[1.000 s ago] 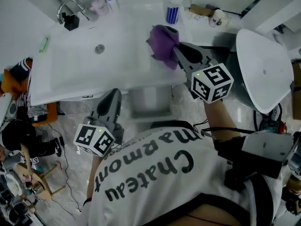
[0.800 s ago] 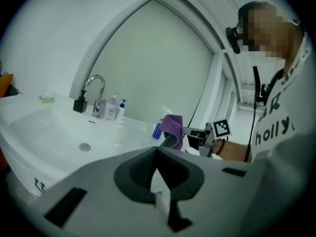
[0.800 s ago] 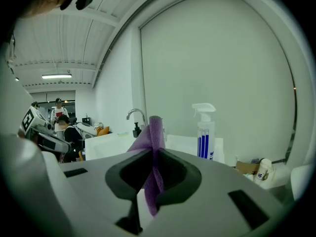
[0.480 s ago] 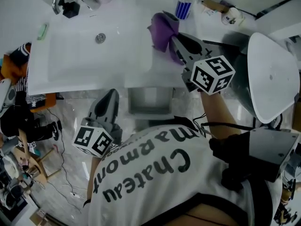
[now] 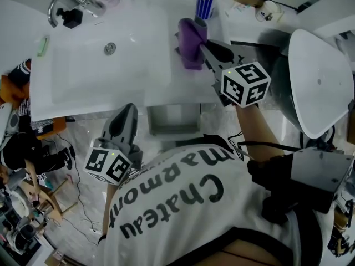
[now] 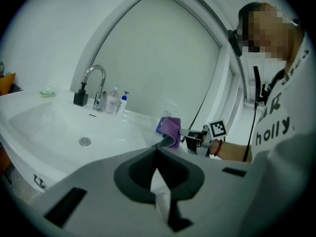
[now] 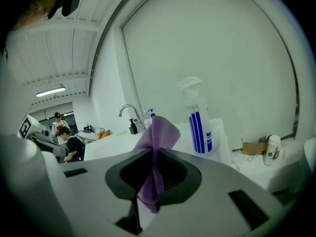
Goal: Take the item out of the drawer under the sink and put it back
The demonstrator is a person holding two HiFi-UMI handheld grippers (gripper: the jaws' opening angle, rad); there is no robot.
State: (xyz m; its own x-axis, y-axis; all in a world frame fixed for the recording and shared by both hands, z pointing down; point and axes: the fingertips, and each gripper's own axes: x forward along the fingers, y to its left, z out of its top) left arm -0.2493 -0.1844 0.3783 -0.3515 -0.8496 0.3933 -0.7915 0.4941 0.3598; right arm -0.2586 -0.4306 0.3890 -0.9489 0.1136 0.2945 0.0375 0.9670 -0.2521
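The right tool [image 7: 154,158] is nearly pressed together, pinching a purple cloth [image 7: 159,132] whose folds stick up past the jaw tips and hang below them. From the head view, this tool [image 5: 207,44] holds the cloth [image 5: 192,37] over the white tabletop [image 5: 183,85], right of the basin [image 5: 100,65] and just in front of a blue-striped spray bottle [image 5: 204,5]; whether the cloth touches the tabletop I cannot tell. The left tool [image 6: 159,148] has its jaws together with nothing between them, and hovers low [image 5: 127,111] beside the open drawer [image 5: 173,121] under the sink. A chrome faucet [image 5: 62,0] stands behind the basin. Below lies a marbled floor [image 5: 83,148].
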